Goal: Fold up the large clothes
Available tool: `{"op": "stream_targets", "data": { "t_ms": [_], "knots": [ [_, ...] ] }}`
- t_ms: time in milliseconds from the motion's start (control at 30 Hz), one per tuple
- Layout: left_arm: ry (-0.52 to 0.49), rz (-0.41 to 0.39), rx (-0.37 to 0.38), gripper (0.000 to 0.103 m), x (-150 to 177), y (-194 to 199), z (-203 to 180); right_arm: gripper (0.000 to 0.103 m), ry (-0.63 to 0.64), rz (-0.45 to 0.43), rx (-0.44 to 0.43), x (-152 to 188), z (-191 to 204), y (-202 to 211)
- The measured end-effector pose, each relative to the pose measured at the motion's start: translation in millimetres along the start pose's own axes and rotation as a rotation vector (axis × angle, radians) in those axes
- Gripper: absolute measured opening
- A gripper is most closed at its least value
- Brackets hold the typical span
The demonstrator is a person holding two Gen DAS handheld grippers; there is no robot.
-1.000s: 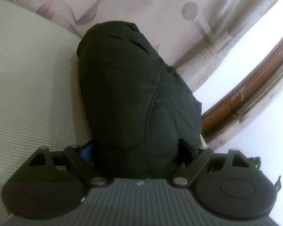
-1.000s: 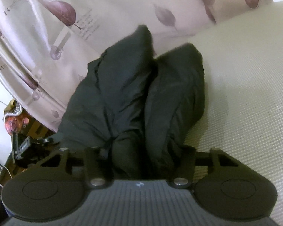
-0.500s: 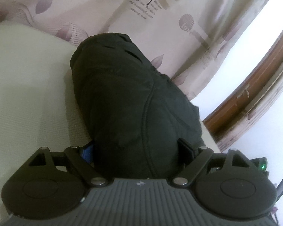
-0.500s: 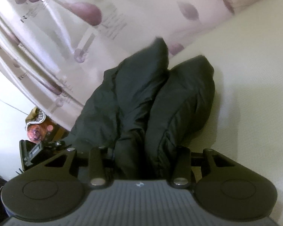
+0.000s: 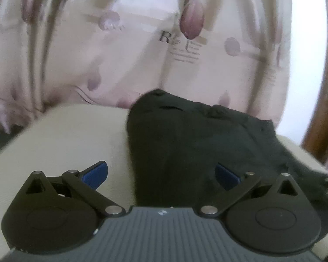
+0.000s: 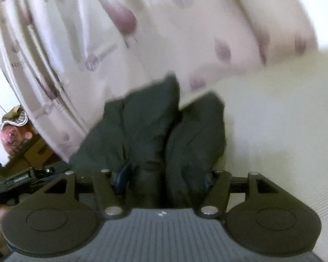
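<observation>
A black garment (image 5: 185,142) lies folded in a bulky heap on a cream mattress (image 5: 65,135), up against a curtain. My left gripper (image 5: 161,174) stands over its near end with jaws opening wide. The left blue pad (image 5: 96,174) is clear of the cloth, and the right pad (image 5: 226,175) lies over it without pressing. In the right wrist view the garment (image 6: 146,126) shows two puffed folds. My right gripper (image 6: 165,178) is opening too, with the bunched near end between its jaws. Its left pad (image 6: 122,176) shows a bare blue face.
A pale curtain with purple leaf prints (image 5: 142,43) hangs right behind the garment. A brown wooden frame (image 5: 317,120) stands at the right. In the right wrist view a colourful object (image 6: 17,128) and a black device (image 6: 21,176) sit beyond the mattress (image 6: 273,120) edge at left.
Both grippers have risen and tipped up, so more curtain shows. The left jaws have spread off the garment. The right jaws have widened around the bunched cloth.
</observation>
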State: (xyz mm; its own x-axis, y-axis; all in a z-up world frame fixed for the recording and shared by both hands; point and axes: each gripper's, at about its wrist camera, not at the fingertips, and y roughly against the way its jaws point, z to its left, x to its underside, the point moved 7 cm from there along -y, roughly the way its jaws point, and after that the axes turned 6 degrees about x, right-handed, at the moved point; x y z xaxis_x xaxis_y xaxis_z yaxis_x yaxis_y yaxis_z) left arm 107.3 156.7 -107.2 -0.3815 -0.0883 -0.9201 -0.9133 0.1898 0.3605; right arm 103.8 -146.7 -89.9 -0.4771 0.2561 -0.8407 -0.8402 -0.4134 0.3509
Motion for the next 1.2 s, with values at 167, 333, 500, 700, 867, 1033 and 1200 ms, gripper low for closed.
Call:
{"op": "stream_targets", "data": {
  "t_ms": [167,333,500,700,867,1033,1200],
  "knots": [
    [-0.119,-0.020,-0.187,0.103,-19,18,-14,0.084,0.151,-0.159,0.024,-4,39,44],
    [-0.097,-0.107,-0.208,0.103,-42,43,-29,0.089,0.233,-0.212,-0.005,-8,67,66],
    [-0.156,-0.180,-0.323,0.103,-64,65,-49,0.090,0.241,-0.236,-0.011,-12,76,76],
    [-0.226,-0.209,-0.281,0.103,-73,80,-74,0.093,0.251,-0.264,-0.029,-12,84,93],
    [-0.166,-0.173,-0.099,0.103,-68,78,-81,0.095,0.286,-0.280,-0.022,-10,94,100],
    [-0.110,-0.144,-0.079,0.103,-57,72,-79,0.097,0.307,-0.302,0.033,-8,95,105],
    [-0.080,-0.124,-0.053,0.103,-49,68,-75,0.098,0.331,-0.298,0.102,-1,89,100]
  ]
}}
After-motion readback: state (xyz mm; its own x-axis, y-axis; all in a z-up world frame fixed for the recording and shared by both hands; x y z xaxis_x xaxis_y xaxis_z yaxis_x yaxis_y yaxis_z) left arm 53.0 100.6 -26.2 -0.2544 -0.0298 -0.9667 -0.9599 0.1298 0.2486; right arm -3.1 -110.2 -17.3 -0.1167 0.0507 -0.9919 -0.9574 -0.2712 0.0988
